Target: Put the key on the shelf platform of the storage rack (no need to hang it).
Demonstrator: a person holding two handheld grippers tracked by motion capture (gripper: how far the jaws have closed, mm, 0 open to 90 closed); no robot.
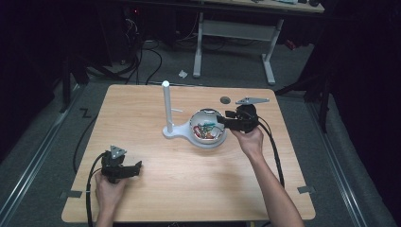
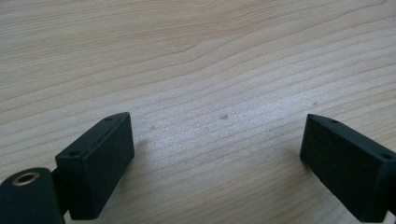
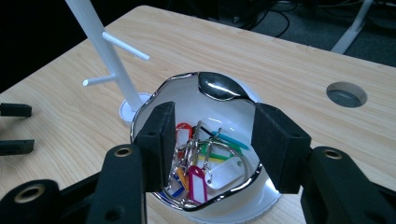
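Observation:
A white bowl (image 1: pixel 195 121) with a shiny rim sits mid-table, joined to a white peg stand (image 1: pixel 166 106). Inside lie coloured key tags (image 1: pixel 206 128) on metal rings. My right gripper (image 1: pixel 222 120) reaches over the bowl's right edge. In the right gripper view its jaws (image 3: pixel 212 140) stand open above the key tags (image 3: pixel 198 158), gripping nothing, inside the bowl (image 3: pixel 187 100). The stand (image 3: pixel 100 44) rises behind with two bare pegs. My left gripper (image 1: pixel 138 168) rests at the front left, open, and frames bare wood (image 2: pixel 217 149).
A round cable hole (image 1: pixel 225 100) lies in the table behind the bowl, and again in the right gripper view (image 3: pixel 346 94). The left gripper's two jaws (image 3: pixel 18 128) show at that view's far left. Desk legs and cables stand on the floor beyond.

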